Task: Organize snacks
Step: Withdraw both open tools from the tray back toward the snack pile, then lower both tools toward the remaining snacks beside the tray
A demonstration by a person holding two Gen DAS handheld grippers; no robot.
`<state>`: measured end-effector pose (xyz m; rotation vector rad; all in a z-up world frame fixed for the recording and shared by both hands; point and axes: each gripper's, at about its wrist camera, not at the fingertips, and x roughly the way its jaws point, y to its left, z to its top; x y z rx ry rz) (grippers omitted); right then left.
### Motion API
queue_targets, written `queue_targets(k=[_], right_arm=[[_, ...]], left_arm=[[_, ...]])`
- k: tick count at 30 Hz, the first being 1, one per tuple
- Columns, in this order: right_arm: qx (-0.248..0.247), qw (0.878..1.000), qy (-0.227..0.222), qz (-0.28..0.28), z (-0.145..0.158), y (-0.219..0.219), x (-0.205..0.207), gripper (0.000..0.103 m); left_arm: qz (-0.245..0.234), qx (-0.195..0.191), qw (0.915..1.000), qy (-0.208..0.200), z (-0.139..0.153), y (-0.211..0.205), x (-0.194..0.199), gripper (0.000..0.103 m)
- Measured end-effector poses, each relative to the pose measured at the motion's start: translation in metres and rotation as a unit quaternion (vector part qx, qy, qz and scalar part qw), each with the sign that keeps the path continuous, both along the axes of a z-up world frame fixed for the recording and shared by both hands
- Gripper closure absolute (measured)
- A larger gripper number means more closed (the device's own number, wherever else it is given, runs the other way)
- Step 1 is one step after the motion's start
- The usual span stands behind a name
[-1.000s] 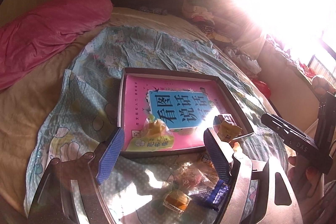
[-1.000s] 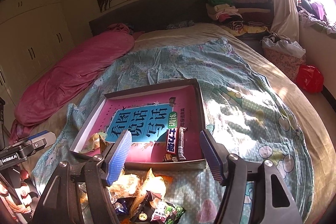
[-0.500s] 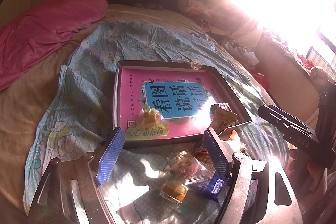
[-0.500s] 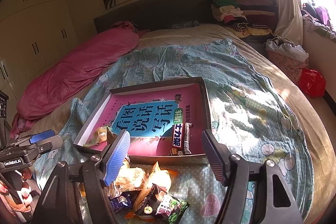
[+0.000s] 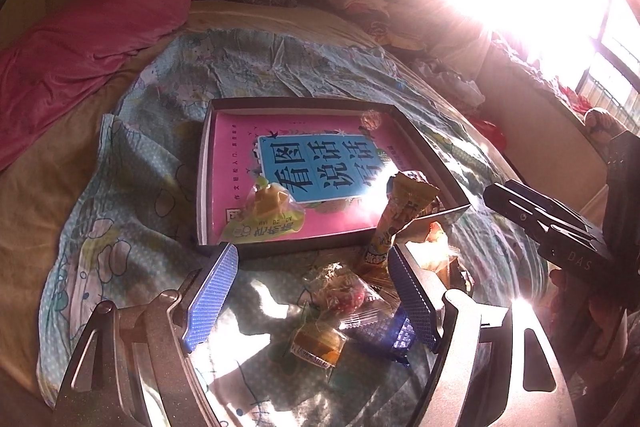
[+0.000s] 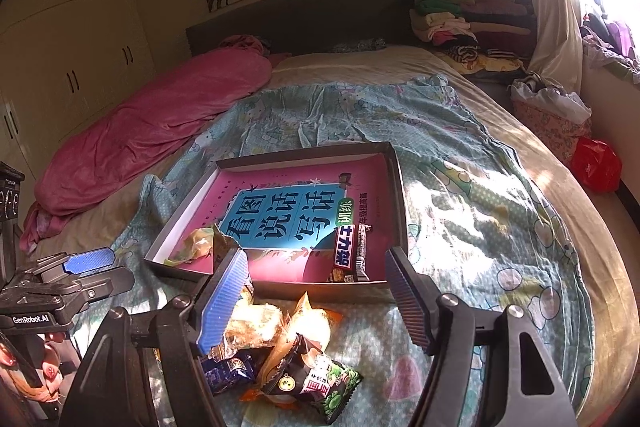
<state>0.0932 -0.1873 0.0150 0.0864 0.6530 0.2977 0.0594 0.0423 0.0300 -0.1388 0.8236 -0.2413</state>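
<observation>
The snacks (image 6: 280, 351) sit heaped at the bottom centre of the right wrist view, on the bed just in front of the shallow box (image 6: 396, 195), and half the heap is lost behind the blue pad of the right hand-held gripper (image 6: 316, 295). Its jaws stand apart, clamping nothing; one wrapper rises beside the left pad, and whether they touch can't be told. The left hand-held gripper (image 5: 312, 291) gapes wide too, empty, over sweets at lower centre. In that view sun glare wipes out the upper right and bleaches the box's near corner. Inside the box, a yellow-green packet (image 5: 264, 219) lies at lower left and a dark bar (image 6: 346, 253) at lower right. The bed wears a pale blue cartoon sheet (image 6: 460, 187), with a pink quilt (image 6: 160, 131) at left, white wardrobes and a tree painting behind. The book in the box reads "看图说话写话"; the left tool reads "GenRobot.AI".
</observation>
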Motion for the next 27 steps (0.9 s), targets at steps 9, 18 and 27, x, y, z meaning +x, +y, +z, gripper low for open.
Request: queue_targets(k=[9,18,27], right_arm=[[-0.010,1.000,0.007,0.005,-0.006,-0.001,-0.008,0.032],[-0.016,1.000,0.016,0.010,-0.011,0.000,-0.016,0.032],[-0.025,0.999,0.017,0.008,-0.012,-0.002,-0.026,0.032]], left_arm=[[-0.010,0.011,0.9997,0.017,-0.010,-0.006,-0.006,0.024],[-0.013,0.016,0.9994,0.028,-0.015,-0.010,-0.011,0.024],[-0.019,0.021,0.9986,0.046,-0.025,-0.014,-0.017,0.024]])
